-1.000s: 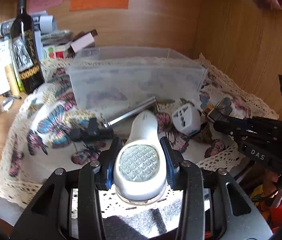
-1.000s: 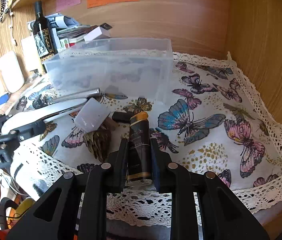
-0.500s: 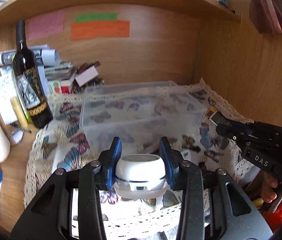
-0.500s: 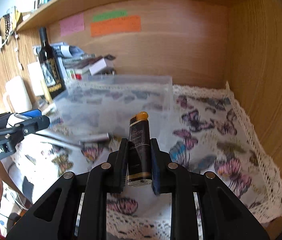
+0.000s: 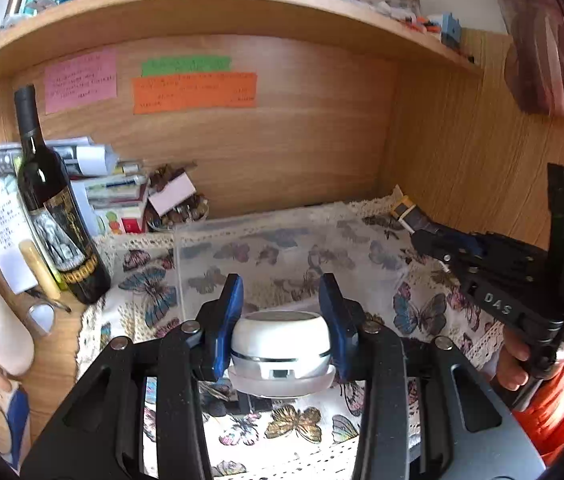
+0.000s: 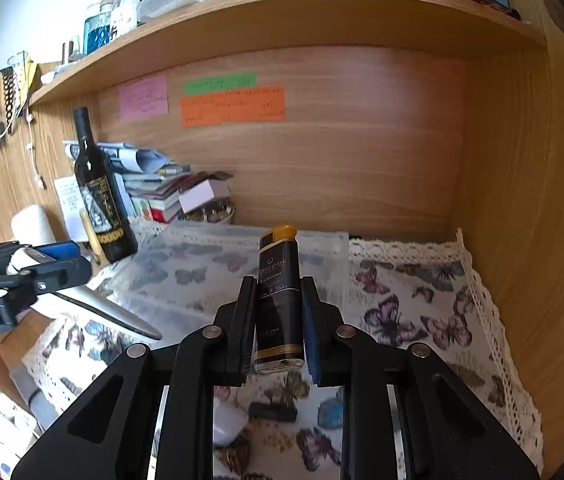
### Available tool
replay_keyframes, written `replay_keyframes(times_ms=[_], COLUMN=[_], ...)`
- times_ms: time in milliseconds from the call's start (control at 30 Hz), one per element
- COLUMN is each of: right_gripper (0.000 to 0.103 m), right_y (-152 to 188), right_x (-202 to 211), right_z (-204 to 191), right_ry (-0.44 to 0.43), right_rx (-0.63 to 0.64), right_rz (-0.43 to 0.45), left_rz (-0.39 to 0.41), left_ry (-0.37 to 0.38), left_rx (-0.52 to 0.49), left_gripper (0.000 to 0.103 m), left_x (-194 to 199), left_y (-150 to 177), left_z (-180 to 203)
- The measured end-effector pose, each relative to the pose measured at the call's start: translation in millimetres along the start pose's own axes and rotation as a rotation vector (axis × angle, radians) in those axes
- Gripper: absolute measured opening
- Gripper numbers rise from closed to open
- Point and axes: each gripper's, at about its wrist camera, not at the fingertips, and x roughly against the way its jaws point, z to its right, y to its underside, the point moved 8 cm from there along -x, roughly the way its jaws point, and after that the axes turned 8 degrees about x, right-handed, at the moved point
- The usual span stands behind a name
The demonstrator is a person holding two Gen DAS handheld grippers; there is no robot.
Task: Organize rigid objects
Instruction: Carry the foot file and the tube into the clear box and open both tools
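Your left tool is pinching a white handheld device by its rounded end, low in the centre of the left wrist view, blue pads pressed against both its sides. In the right wrist view that same tool shows at the left edge, and the device's long silver part slants down toward the middle of the frame.

Your right tool is clamped on a black bottle with a gold cap, which stands up between the fingers in the lower centre of the right wrist view. From the left wrist view you see this tool coming in from the right edge, with the bottle's capped end poking out toward the upper left.

Both items are held up off the butterfly cloth that covers the tabletop. Behind and below them, in the middle of each frame, sits a clear plastic bin; I cannot tell whether anything lies in it. A small dark object rests on the cloth near the bottom of the right wrist view, blurred.

At the left a dark wine bottle stands upright beside a stack of books and papers. Pink, green and orange notes are stuck on the wooden back panel under a shelf.
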Motion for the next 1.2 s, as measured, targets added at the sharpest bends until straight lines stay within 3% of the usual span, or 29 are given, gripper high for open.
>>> replay_keyframes(times_ms=[233, 400, 967, 1200], right_gripper=[0.019, 0.019, 0.019, 0.019], right_y=[-16, -17, 3, 16], right_x=[-17, -35, -102, -127], right_z=[1, -2, 0, -6], right_ry=[-0.019, -0.027, -0.054, -0.08], right_rx=[0.001, 0.015, 0.022, 0.029], right_rz=[0.008, -0.023, -0.167, -0.233], left_rz=[0.069, 0.082, -0.044, -0.075], left_ry=[-0.021, -0.036, -0.079, -0.059], left_rx=[-0.015, -0.023, -0.014, -0.023], left_gripper=[0.039, 0.039, 0.039, 0.039], left_x=[8, -8, -102, -126], left_y=[-35, -45, -28, -20], left_z=[-5, -6, -27, -25])
